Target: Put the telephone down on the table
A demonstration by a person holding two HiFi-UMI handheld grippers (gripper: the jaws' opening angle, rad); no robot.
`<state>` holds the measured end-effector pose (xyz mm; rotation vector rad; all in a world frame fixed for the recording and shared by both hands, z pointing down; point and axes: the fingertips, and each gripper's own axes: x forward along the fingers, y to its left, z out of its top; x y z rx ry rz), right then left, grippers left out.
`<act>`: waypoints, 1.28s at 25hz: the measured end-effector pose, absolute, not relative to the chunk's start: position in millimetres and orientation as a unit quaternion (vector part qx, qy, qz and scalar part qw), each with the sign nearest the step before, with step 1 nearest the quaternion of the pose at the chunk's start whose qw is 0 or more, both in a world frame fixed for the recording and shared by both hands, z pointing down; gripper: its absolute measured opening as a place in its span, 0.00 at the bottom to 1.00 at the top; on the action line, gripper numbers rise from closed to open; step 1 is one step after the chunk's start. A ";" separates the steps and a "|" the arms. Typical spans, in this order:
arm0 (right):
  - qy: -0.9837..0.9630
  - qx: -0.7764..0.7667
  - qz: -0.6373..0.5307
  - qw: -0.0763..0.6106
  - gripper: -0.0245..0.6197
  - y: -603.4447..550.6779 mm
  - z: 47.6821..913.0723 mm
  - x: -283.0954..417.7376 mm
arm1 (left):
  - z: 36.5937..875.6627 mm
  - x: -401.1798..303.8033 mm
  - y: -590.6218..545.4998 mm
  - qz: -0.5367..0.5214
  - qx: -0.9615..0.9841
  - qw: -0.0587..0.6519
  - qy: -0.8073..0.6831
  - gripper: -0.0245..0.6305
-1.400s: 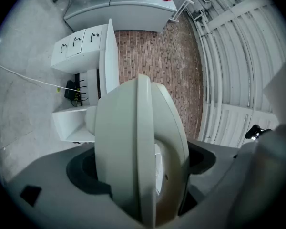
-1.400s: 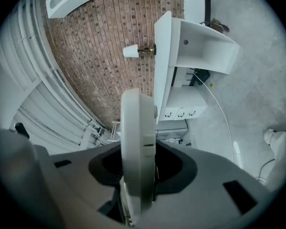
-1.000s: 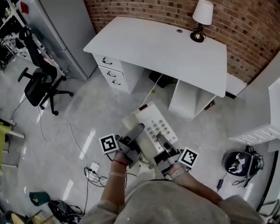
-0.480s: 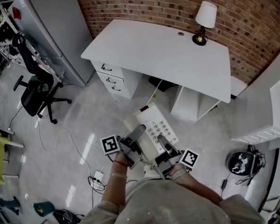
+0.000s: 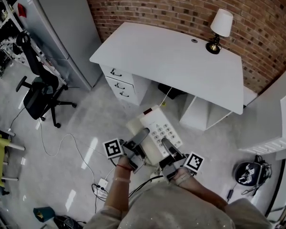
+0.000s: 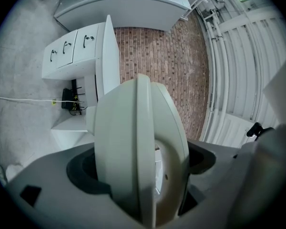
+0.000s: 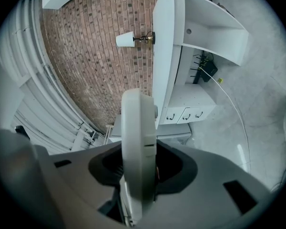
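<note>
A cream desk telephone [image 5: 155, 130] with a keypad hangs in the air above the floor, short of the white table [image 5: 181, 61]. My left gripper [image 5: 137, 142] is shut on its left side and my right gripper [image 5: 168, 148] on its right side. In the left gripper view the telephone [image 6: 133, 151] fills the gap between the jaws, edge on, with the table [image 6: 109, 56] beyond it. In the right gripper view the telephone [image 7: 138, 147] also stands edge on between the jaws, with the table [image 7: 164, 46] ahead.
A lamp [image 5: 220, 27] stands at the table's far right corner by the brick wall. Drawers [image 5: 126, 85] sit under its left end. Left are an office chair [image 5: 38, 87] and a grey cabinet [image 5: 62, 27]. Cables and a power strip [image 5: 102, 182] lie on the floor, a dark helmet [image 5: 250, 171] at the right.
Both grippers have travelled across the floor with the telephone held between them. The table now sits further right and a little nearer in the head view. The grip looks the same.
</note>
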<state>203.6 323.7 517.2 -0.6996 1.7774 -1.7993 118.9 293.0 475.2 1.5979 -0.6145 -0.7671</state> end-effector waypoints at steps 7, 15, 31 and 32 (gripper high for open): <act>0.661 -0.252 -0.665 0.241 0.29 289.5 523.4 184.5 | 482.9 99.4 261.9 -0.341 0.681 0.589 -0.270 0.72; 0.659 -0.248 -0.671 0.232 0.29 229.3 531.2 151.1 | 491.5 65.8 202.3 -0.342 0.675 0.592 -0.278 0.72; 0.641 -0.256 -0.688 0.225 0.29 97.0 534.9 117.3 | 499.5 33.0 68.4 -0.329 0.664 0.607 -0.286 0.72; 0.641 -0.256 -0.688 0.225 0.29 89.9 535.0 115.3 | 499.9 31.4 61.0 -0.329 0.663 0.609 -0.285 0.72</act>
